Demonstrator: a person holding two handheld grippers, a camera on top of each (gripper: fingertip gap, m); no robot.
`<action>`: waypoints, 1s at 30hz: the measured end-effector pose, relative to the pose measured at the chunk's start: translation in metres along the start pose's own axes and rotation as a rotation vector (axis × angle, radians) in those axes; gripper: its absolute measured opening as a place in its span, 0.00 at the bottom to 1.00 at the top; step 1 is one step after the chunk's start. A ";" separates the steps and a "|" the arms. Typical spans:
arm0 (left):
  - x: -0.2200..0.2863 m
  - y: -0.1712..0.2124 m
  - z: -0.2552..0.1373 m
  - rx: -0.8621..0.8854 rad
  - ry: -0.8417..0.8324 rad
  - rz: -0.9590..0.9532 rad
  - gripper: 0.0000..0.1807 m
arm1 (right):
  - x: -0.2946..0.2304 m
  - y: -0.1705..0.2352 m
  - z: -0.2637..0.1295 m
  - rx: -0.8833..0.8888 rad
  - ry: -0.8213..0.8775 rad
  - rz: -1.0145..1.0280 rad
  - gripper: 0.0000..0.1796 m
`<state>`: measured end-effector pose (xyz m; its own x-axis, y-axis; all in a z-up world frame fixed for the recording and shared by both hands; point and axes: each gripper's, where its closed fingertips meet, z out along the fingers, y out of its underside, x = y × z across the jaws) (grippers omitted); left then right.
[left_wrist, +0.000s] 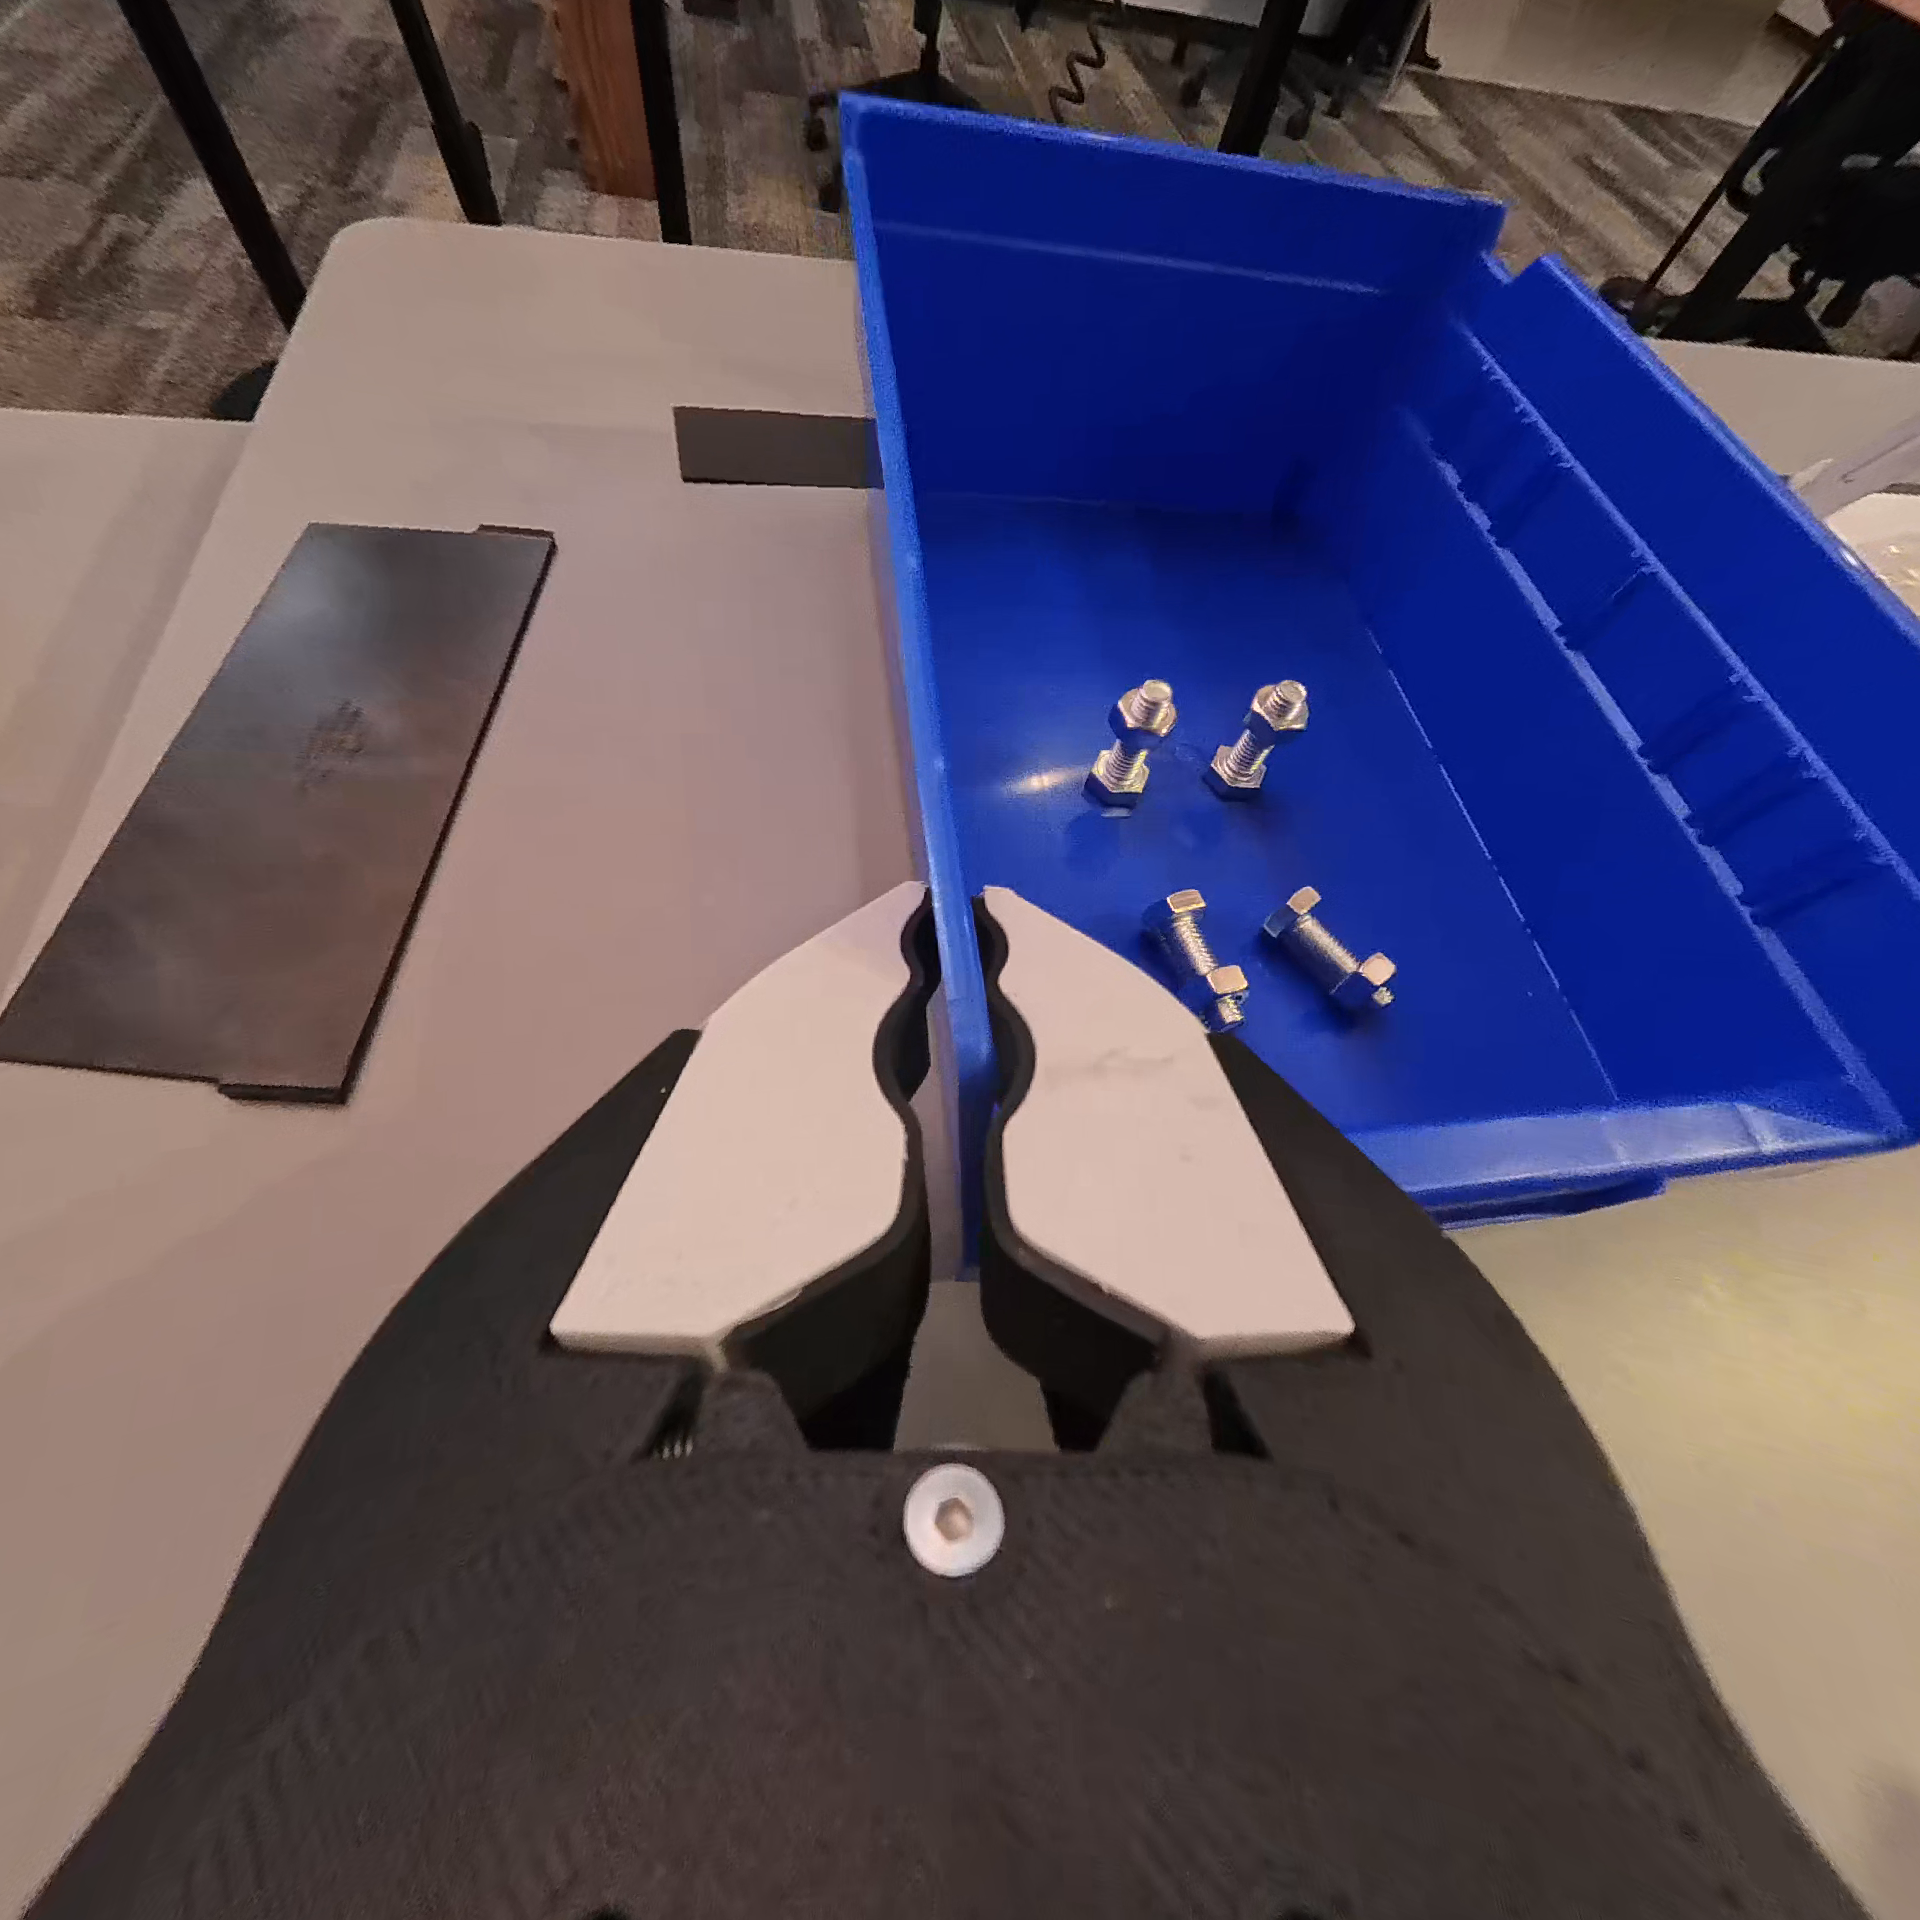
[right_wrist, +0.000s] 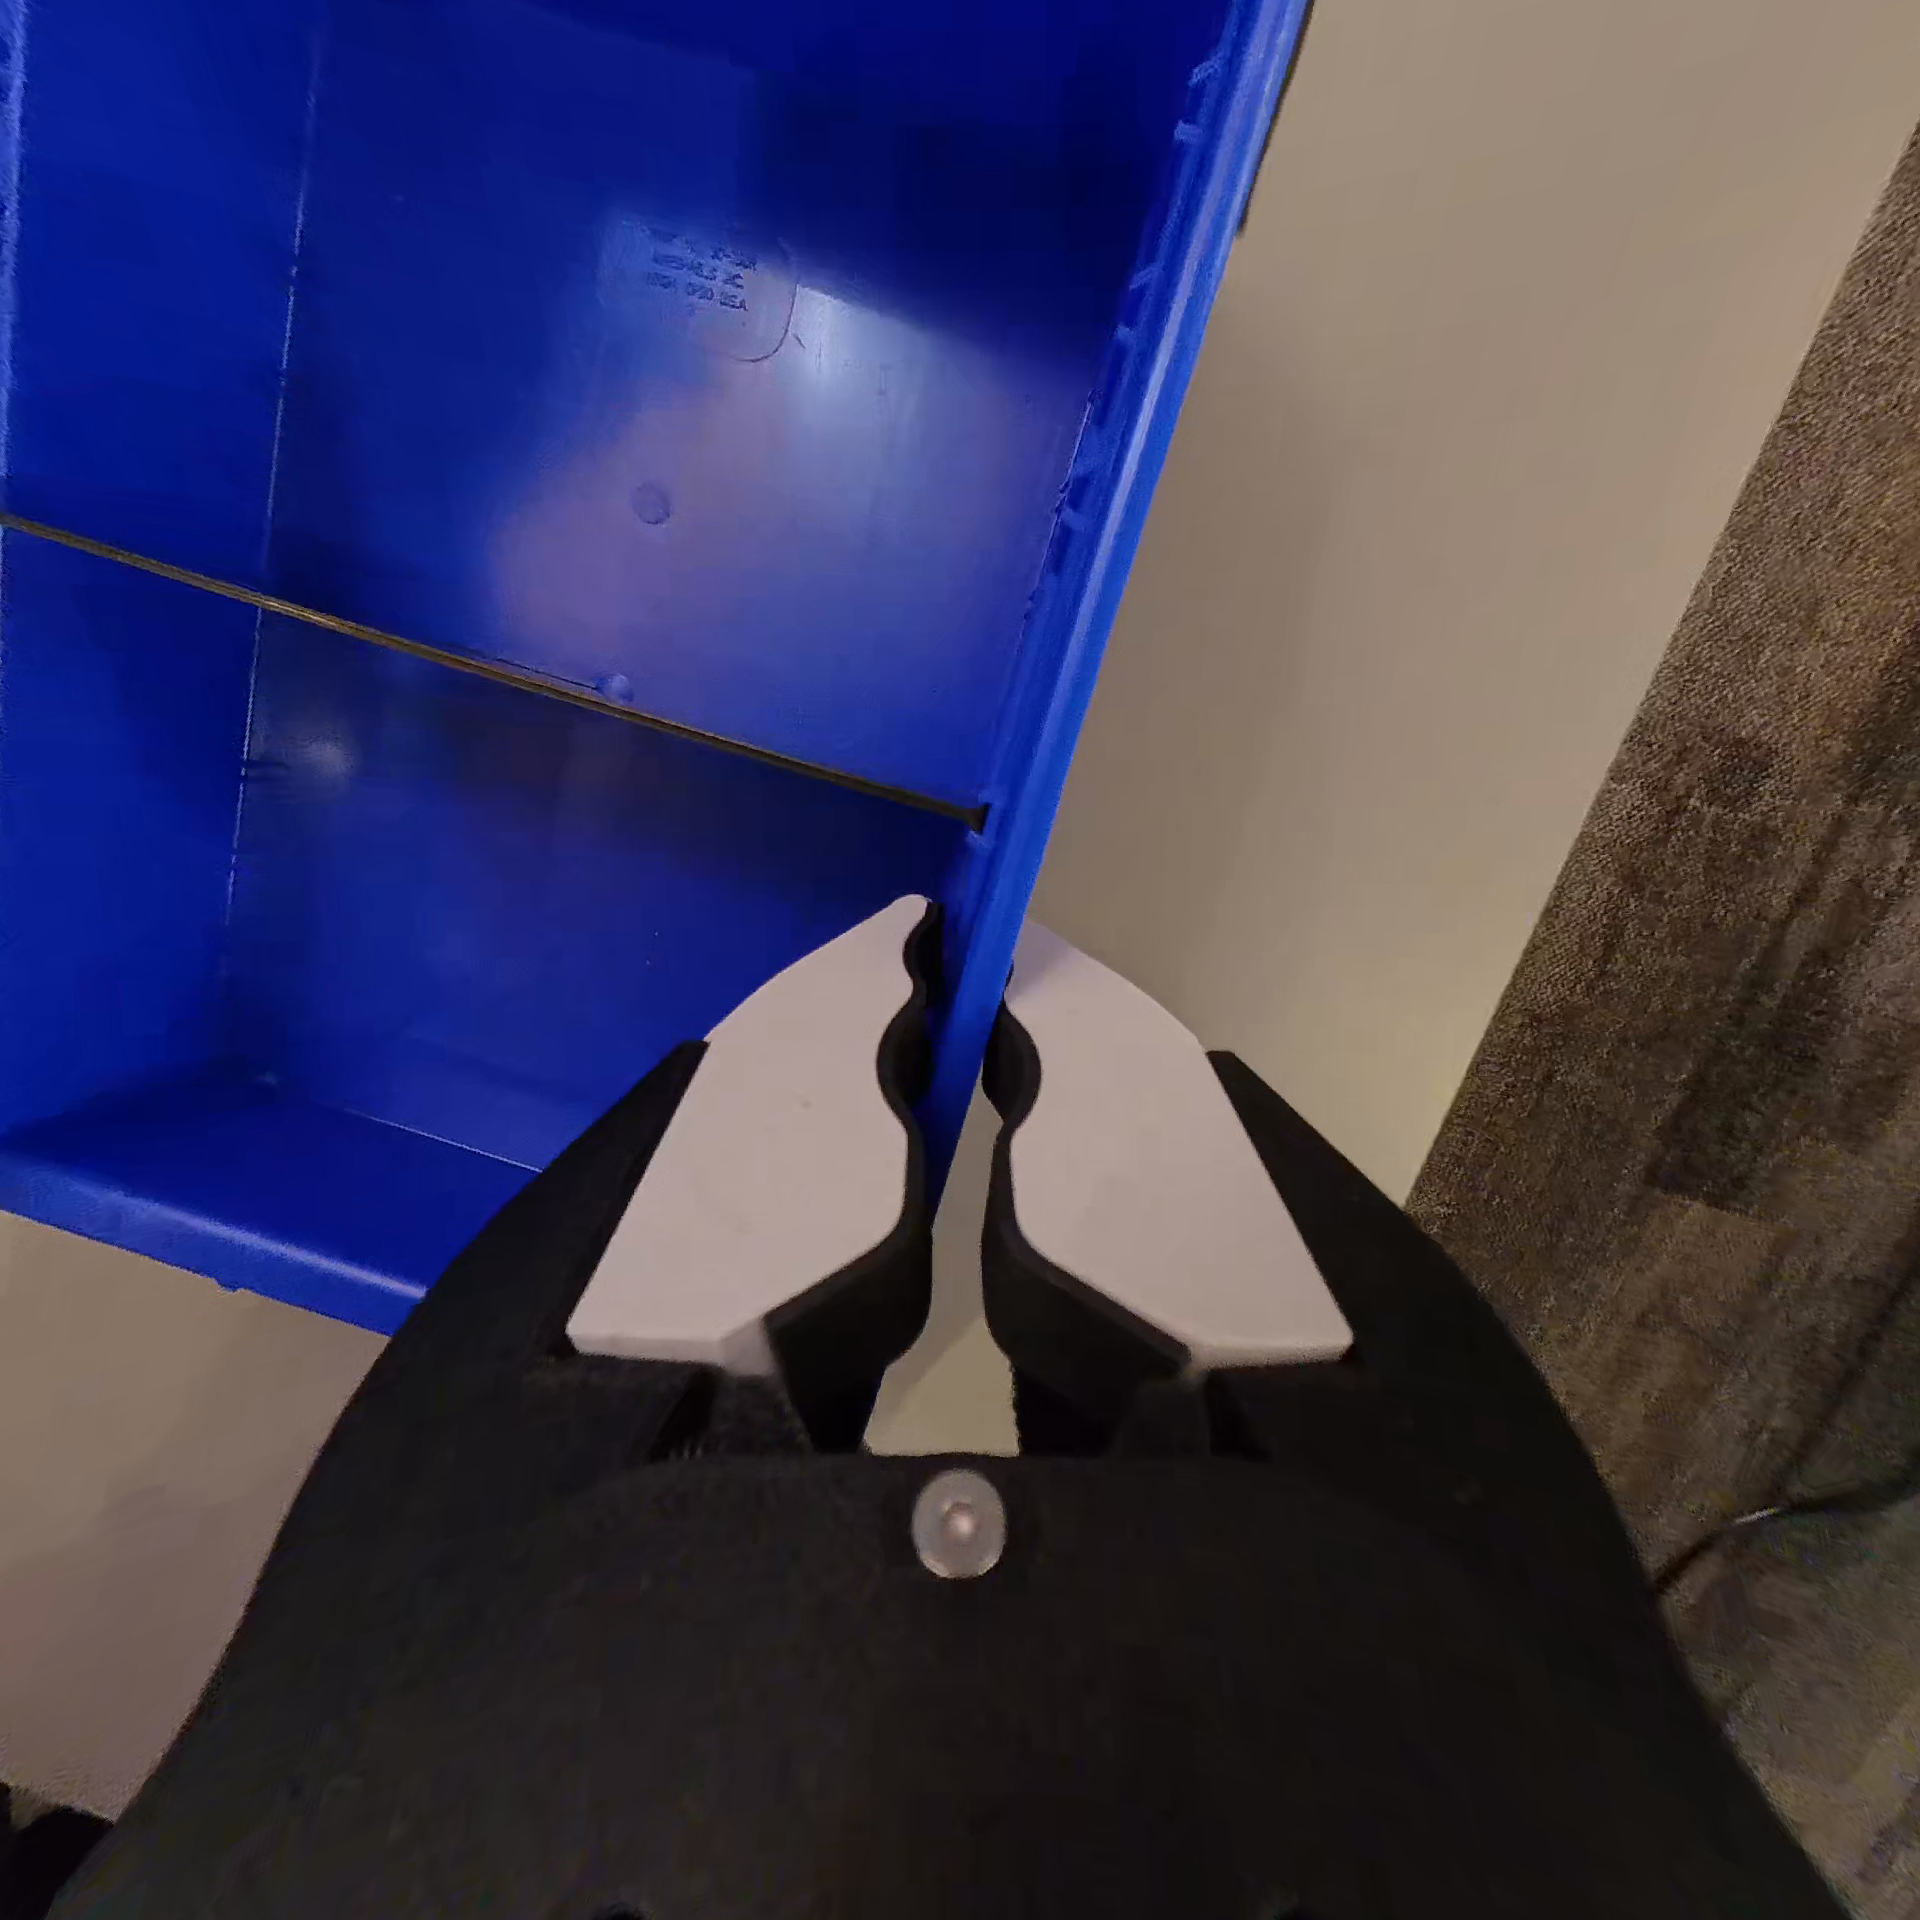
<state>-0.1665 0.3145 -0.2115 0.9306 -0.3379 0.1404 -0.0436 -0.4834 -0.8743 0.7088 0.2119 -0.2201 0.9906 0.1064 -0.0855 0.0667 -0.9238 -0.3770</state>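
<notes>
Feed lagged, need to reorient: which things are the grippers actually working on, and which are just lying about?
In hand:
- blue bin: left gripper shut on its left wall, right gripper shut on its right wall
- four bolts with nuts on the bin floor

Lying about:
- dark plate on the table
- smaller dark plate beside the bin

Blue bin (left_wrist: 1164, 416): moulded plastic, smooth, glossy, light glare on its floor. Four bolts with nuts (left_wrist: 1226, 831) inside the bin: bright silvery metal, threaded, shiny. Table (left_wrist: 644, 727) under the bin: pale, matt, finely textured surface. Dark plate (left_wrist: 281, 810) left of the bin: flat, thin, dull sheen, material uncertain. Left gripper (left_wrist: 954, 896) and right gripper (right_wrist: 971, 914), each clamped on a bin wall: rough black layered plastic bodies, smooth matt grey fingers (left_wrist: 790, 1122). Carpet (right_wrist: 1714, 935) right of the bin: coarse woven cloth.
</notes>
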 end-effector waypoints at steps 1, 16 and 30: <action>0.002 0.001 0.000 -0.005 0.001 0.000 0.02 | 0.003 -0.002 0.000 -0.001 0.006 0.001 0.03; -0.001 0.003 -0.006 0.019 -0.117 -0.083 0.02 | 0.013 -0.015 0.005 0.008 0.013 0.030 0.03; -0.005 -0.011 -0.018 0.132 -0.097 -0.102 0.29 | 0.026 -0.023 -0.025 0.188 0.158 0.003 0.27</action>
<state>-0.1772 0.3075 -0.1940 0.9588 -0.2097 0.1917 0.0952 -0.3985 -0.9122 0.7356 0.2267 -0.1909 0.9981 0.0311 0.0525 0.0546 -0.8381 -0.5428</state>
